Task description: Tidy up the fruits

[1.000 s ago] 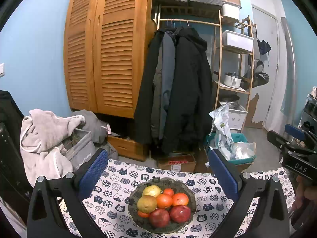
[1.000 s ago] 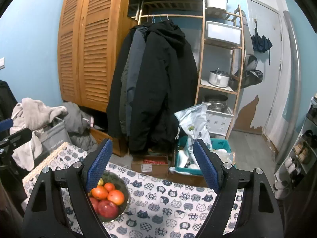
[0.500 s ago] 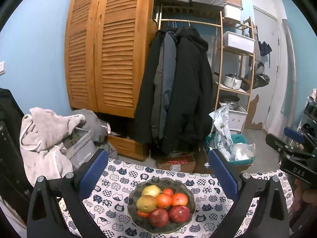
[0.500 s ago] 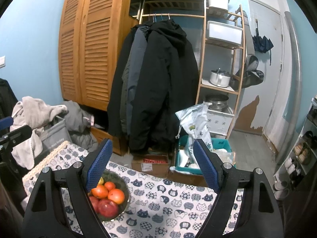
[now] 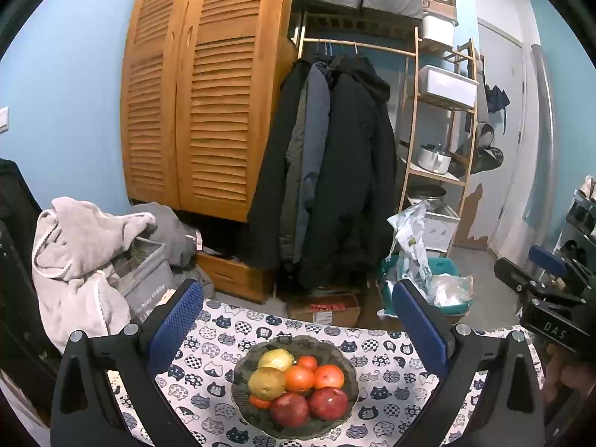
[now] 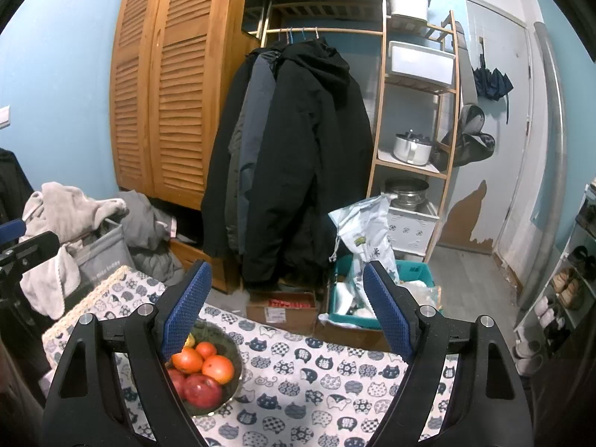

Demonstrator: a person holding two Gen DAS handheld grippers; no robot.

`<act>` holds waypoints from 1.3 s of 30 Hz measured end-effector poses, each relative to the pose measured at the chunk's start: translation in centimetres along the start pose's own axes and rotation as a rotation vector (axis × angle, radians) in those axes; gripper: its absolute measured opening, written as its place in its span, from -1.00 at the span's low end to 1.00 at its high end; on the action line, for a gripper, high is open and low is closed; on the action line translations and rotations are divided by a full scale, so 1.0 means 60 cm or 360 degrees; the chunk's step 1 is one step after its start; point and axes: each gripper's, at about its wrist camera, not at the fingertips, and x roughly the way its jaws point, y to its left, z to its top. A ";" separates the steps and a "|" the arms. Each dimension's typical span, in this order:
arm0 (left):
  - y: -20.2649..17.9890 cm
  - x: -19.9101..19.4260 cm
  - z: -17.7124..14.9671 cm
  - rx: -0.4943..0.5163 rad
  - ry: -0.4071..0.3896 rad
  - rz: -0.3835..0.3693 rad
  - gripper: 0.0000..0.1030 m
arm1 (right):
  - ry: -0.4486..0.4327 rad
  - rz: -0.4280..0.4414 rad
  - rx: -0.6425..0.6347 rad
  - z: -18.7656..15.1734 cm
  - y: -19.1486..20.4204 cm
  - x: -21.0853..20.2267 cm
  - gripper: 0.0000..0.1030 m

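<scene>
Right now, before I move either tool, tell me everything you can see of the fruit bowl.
The bowl is round, shallow and dark with a mottled pattern, possibly glass. It sits level on the cat-print tablecloth, heaped with two red fruits, several orange ones and two yellow-green ones. Nothing else touches it; the left tool frames it with jaws open and empty.

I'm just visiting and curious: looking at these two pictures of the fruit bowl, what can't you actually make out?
- Right view: the left finger of the right claw covers the near-left part of the bowl, so the yellow fruit barely shows.
- Left view: a small orange fruit is mostly buried under the others.
- Both views: the tablecloth is cut off by the bottom edge.
- Left view: the hand at the right edge is cropped.
</scene>
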 end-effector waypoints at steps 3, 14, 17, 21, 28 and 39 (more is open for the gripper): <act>-0.003 -0.004 0.002 -0.0004 -0.0016 -0.0002 0.99 | 0.0001 0.0001 0.0000 0.000 0.000 -0.003 0.59; -0.019 -0.009 0.004 0.0039 -0.0040 0.0060 0.99 | -0.0002 -0.0002 -0.0002 0.000 0.001 -0.002 0.59; -0.023 -0.009 0.004 0.0051 -0.0035 0.0052 0.99 | -0.0001 -0.0002 -0.0002 0.000 0.001 -0.002 0.59; -0.028 -0.011 0.004 0.0076 -0.0041 0.0064 0.99 | -0.0002 -0.0001 -0.0004 0.000 0.001 -0.001 0.59; -0.034 -0.021 0.006 0.0090 -0.0085 0.0053 0.99 | -0.0005 -0.0001 -0.0004 0.001 -0.001 -0.004 0.59; -0.036 -0.022 0.007 0.0080 -0.0079 0.0028 0.99 | -0.0003 0.0002 -0.0007 0.000 -0.001 -0.005 0.59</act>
